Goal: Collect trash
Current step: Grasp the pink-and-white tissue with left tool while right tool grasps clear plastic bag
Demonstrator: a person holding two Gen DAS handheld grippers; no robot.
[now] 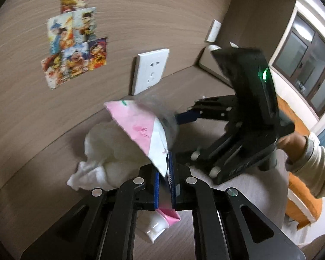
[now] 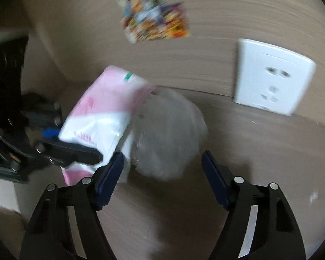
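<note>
My left gripper [image 1: 165, 186] is shut on a pink and white plastic wrapper [image 1: 145, 130] and holds it above the wooden shelf [image 1: 43, 173]. The wrapper also shows in the right wrist view [image 2: 101, 112], with the left gripper [image 2: 75, 149] clamped on its lower edge. Crumpled white tissue [image 1: 106, 149] lies on the shelf behind the wrapper; it shows blurred in the right wrist view [image 2: 169, 136]. My right gripper [image 2: 161, 173] is open, just in front of the tissue. In the left wrist view the right gripper [image 1: 184, 114] reaches in from the right.
A wood-grain wall carries a white socket [image 1: 150, 70], also in the right wrist view [image 2: 273, 75], and colourful stickers [image 1: 73, 43]. A small white cup [image 1: 156, 227] sits below my left gripper. A window [image 1: 307, 60] and orange bedding [image 1: 301, 205] lie to the right.
</note>
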